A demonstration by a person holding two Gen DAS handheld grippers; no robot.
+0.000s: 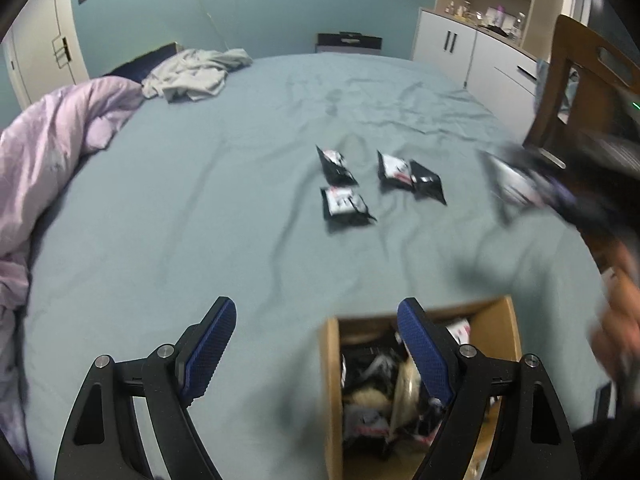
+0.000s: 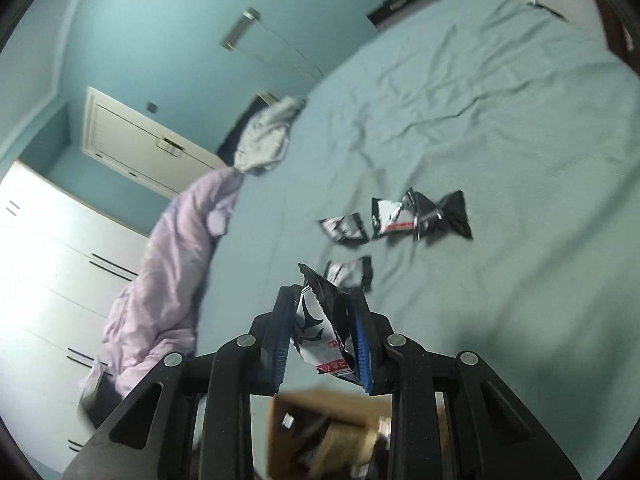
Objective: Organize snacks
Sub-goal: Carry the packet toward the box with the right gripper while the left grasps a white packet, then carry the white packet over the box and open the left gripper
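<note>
My right gripper [image 2: 322,340] fingers clamp black-white snack packet [image 2: 320,332] by its middle, lifted above cardboard box [image 2: 308,404], presumably for drop-in. My left gripper [image 1: 316,344] fingers spread wide, empty, hovering at box [image 1: 332,380] edge, likely ready to steady it. Box already part filled. Four loose packets [image 1: 344,204] wait on bed [image 1: 200,200], near box.
</note>
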